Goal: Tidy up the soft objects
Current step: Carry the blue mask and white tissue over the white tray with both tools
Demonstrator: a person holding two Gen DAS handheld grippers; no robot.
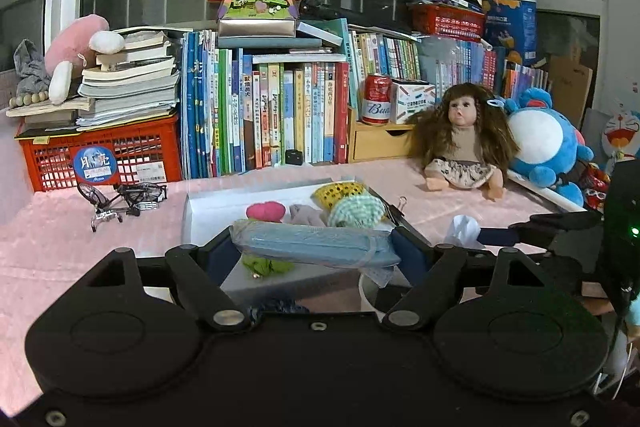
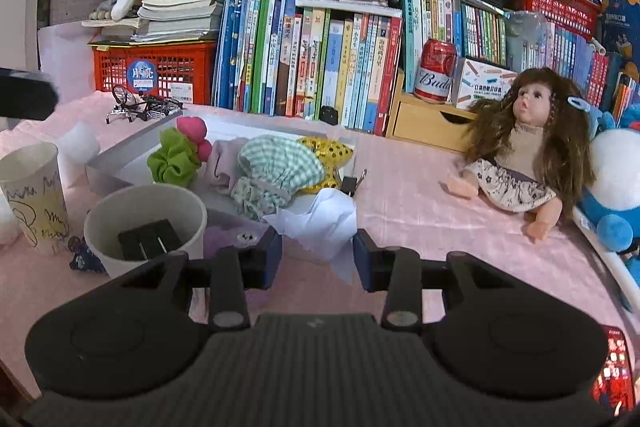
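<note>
Left gripper [image 1: 316, 253] clamped on blue packet [image 1: 316, 247] above white tray [image 1: 188, 215]. Right gripper [image 2: 318, 259] half-open around white tissue [image 2: 320, 223], just right of tray. Bare pink cloth [image 2: 420, 195] between tray and doll [image 2: 524, 147].

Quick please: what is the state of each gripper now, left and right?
Left gripper: closed on the blue cloth roll, held above the white tray.
Right gripper: open around the white tissue, not clamped.
</note>
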